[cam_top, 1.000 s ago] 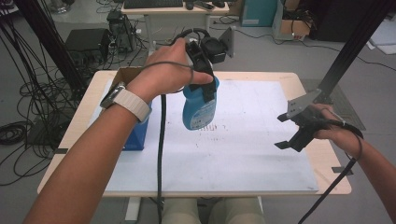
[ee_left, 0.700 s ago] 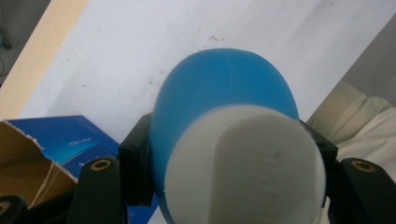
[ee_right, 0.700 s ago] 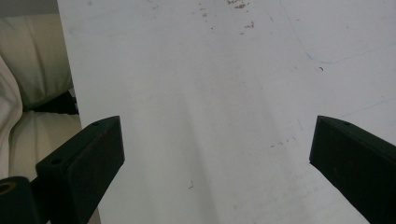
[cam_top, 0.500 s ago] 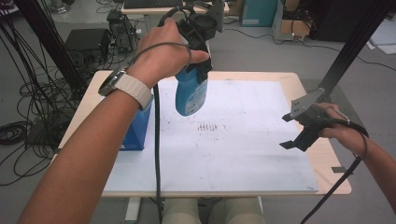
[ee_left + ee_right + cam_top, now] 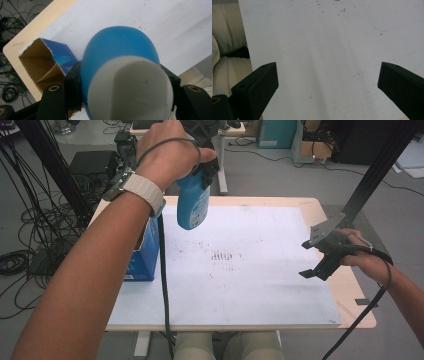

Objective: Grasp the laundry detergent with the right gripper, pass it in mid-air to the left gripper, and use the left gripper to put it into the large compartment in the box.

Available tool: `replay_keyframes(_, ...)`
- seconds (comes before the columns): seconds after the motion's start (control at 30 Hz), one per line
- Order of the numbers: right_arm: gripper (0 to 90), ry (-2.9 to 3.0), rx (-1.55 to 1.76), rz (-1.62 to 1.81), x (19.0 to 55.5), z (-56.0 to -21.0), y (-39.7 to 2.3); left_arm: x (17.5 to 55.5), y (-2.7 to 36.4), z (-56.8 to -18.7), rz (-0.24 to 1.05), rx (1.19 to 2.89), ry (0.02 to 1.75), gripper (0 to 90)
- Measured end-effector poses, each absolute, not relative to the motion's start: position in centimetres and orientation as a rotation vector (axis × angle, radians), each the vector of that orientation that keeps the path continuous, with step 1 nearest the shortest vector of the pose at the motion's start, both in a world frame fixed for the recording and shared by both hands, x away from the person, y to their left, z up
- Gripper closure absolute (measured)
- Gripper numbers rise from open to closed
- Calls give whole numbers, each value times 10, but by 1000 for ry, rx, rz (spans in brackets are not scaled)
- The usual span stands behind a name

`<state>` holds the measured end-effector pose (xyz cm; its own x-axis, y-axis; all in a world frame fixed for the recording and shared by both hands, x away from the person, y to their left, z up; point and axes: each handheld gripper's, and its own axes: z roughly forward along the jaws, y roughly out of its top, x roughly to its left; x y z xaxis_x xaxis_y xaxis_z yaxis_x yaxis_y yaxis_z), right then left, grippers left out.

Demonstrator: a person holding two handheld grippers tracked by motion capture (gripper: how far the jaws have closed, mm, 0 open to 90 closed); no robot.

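Observation:
A blue bottle (image 5: 192, 205) with a printed label hangs in the air over the far left part of the white board (image 5: 260, 285). My left gripper (image 5: 204, 167) is shut on it from above, in the person's left hand. In the left gripper view the bottle's blue body (image 5: 120, 47) and white end (image 5: 130, 87) sit between the black fingers (image 5: 72, 87), which press on both sides. My right gripper (image 5: 320, 255) hovers open over the board's right edge. In the right gripper view, the right gripper (image 5: 327, 82) has nothing but bare board between its jaws.
An open blue carton (image 5: 142, 252) stands at the board's left edge, and its brown inside (image 5: 41, 63) lies below the bottle. Dark smudges (image 5: 222, 256) mark the board's middle. The wooden table (image 5: 350, 290) frames the board. Cables and stands crowd the floor to the left.
The left hand has lifted the blue bottle higher and drawn it toward the far left. The right gripper has stayed where it was, still open.

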<state>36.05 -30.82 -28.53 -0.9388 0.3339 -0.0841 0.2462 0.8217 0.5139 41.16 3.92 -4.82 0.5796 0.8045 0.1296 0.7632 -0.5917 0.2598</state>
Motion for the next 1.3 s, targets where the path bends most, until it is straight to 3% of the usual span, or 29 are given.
replay_keyframes(0.5,31,2831,455,764,364,-287,-305,419,78,-35,344,2448,1572,376)
replay_keyframes(1.3,30,2829,470,761,365,-287,-302,423,139,-21,339,2263,1803,376)
